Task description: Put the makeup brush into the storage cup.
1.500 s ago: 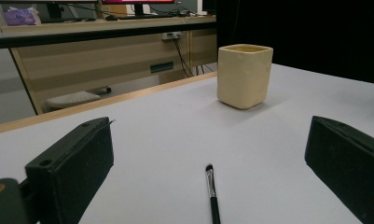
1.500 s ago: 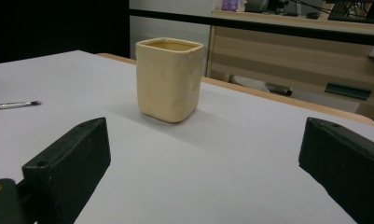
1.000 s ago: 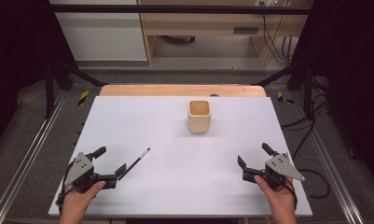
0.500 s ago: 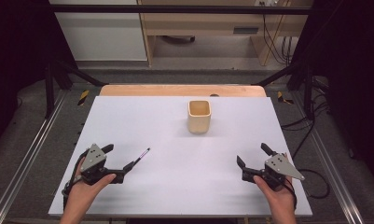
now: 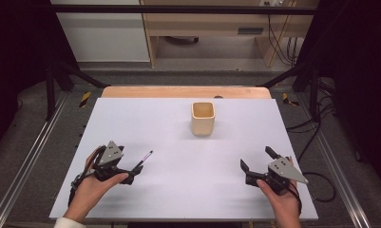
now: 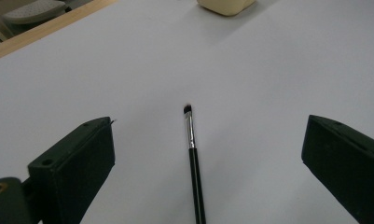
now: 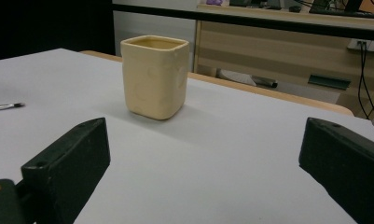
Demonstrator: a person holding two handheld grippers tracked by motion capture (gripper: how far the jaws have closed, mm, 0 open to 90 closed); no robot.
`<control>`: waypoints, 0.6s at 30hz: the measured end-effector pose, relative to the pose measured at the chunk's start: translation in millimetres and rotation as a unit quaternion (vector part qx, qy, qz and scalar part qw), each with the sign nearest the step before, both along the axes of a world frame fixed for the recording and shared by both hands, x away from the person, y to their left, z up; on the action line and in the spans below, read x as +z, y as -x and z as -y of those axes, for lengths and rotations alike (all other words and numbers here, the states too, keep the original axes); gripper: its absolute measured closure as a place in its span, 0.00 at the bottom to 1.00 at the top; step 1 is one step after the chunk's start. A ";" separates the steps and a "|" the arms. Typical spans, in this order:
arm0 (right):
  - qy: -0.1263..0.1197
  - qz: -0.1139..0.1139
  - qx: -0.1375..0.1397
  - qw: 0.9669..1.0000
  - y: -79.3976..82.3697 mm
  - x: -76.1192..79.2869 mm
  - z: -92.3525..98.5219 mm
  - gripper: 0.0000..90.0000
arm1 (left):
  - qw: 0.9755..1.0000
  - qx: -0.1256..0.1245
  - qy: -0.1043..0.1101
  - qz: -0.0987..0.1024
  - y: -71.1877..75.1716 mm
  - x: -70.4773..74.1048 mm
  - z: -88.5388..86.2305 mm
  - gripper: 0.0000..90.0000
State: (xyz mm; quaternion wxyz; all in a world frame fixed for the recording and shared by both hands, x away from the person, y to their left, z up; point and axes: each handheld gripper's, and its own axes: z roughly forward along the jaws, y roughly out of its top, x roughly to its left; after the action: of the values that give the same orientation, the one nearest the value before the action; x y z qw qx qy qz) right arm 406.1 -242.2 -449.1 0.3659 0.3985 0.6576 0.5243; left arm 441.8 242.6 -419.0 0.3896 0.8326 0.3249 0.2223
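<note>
Since a second ago the left gripper (image 5: pixel 131 174) has slid in from the table's 7 o'clock corner toward the brush, while the right gripper (image 5: pixel 257 164) has stayed where it was near 5 o'clock.

Largest is the white table (image 5: pixel 178 190), with a strip of wooden edge (image 5: pixel 185 91) along its 12 o'clock side. On it, just right of centre toward 12 o'clock, a cream square-sided cup (image 5: pixel 203 118) stands upright and open-topped; in the right gripper view the cup (image 7: pixel 155 76) sits ahead, between the two black jaws and well apart from them.

The right gripper rests low over the table in the person's right hand (image 5: pixel 283 204), its jaws spread wide with nothing between them. The left gripper, held by the left hand (image 5: pixel 90 190), also has its jaws spread wide.

Smallest is the thin black brush (image 5: pixel 144 159), lying flat on the table at about 8 o'clock, its tip pointing toward 1 o'clock. In the left gripper view the brush (image 6: pixel 194 163) lies between the open jaws, touching neither, silver ferrule and dark bristles at its far end.
</note>
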 end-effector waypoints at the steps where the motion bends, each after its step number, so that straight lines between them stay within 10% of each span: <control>1: 0.000 0.000 0.000 1.000 0.5 0.2 0.0 0.02 | 1.000 0.000 -0.001 -0.003 -0.8 0.4 1.0 0.02; 18: 0.003 -0.003 0.003 1.000 1.7 -0.7 -0.3 0.02 | 0.999 -0.006 -0.030 -0.033 -15.1 5.4 15.5 0.03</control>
State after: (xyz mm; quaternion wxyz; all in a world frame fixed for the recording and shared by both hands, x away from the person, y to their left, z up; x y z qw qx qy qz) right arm 404.4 -241.9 -449.8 0.3641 0.3970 0.6612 0.5221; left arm 456.9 227.1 -413.6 0.3547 0.8529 0.3258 0.2015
